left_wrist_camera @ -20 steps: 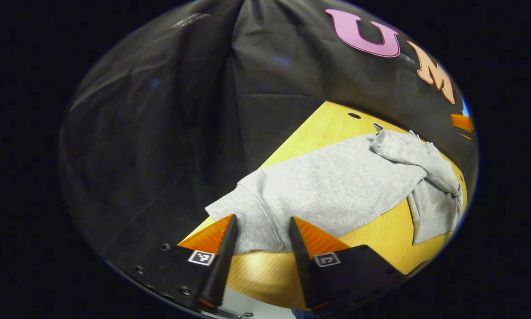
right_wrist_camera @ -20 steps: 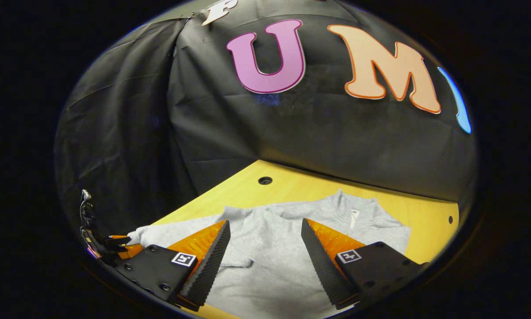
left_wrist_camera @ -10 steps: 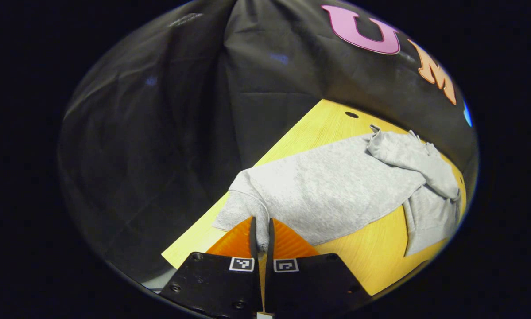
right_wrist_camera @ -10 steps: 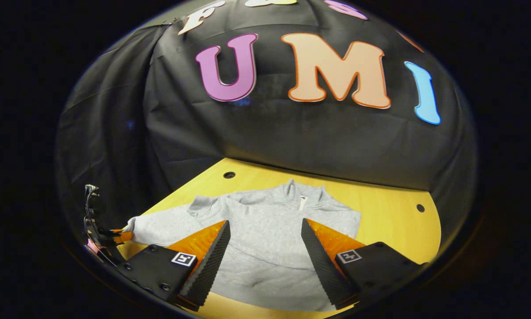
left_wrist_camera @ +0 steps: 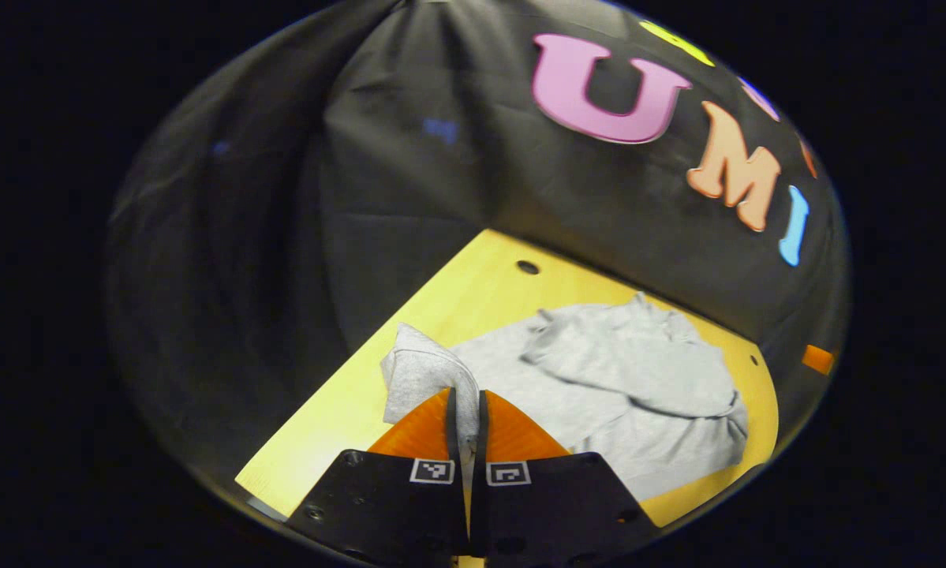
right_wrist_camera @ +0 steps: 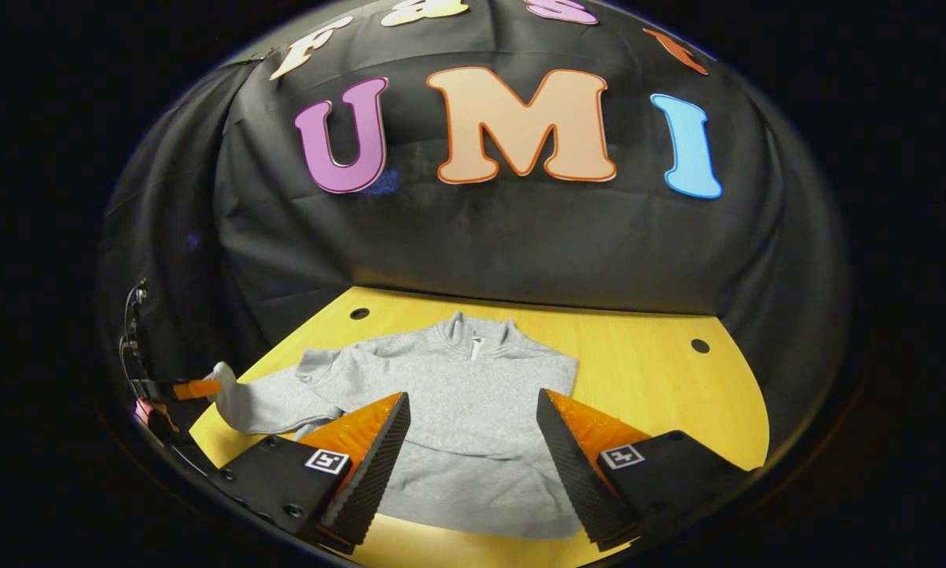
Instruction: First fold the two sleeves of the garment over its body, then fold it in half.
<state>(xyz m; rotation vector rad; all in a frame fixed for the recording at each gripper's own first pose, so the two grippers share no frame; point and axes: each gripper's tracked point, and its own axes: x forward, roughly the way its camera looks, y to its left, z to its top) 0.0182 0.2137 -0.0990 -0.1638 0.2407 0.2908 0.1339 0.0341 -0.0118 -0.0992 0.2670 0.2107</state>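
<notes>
Grey fleece, soft and limp, makes up the garment (right_wrist_camera: 473,426), a sweatshirt with a short zip collar that lies spread on the yellow wooden counter (right_wrist_camera: 662,386), collar toward the black cloth wall. The left hand-held gripper (left_wrist_camera: 466,430) has its fingers pressed together on the cuff end of the left sleeve (left_wrist_camera: 421,375), and the cloth rises from the counter in a loose fold just above the fingertips. In the right gripper view this same sleeve (right_wrist_camera: 263,398) trails out to the side of the body toward the other gripper at the picture's edge. The right hand-held gripper (right_wrist_camera: 473,457) hangs over the lower part of the body with its fingers wide apart, holding nothing. In the left gripper view the far side of the sweatshirt looks bunched, with cloth lying over the body; whether that is the other sleeve is hard to tell. By my judgement the step in hand is the first sleeve fold. Such knit is light, drapes at once and does not slip much, so a pinch at the cuff should carry the whole sleeve across. It sags and wrinkles wherever unsupported. For the later fold in half, the hem corners look the best places to take hold.
</notes>
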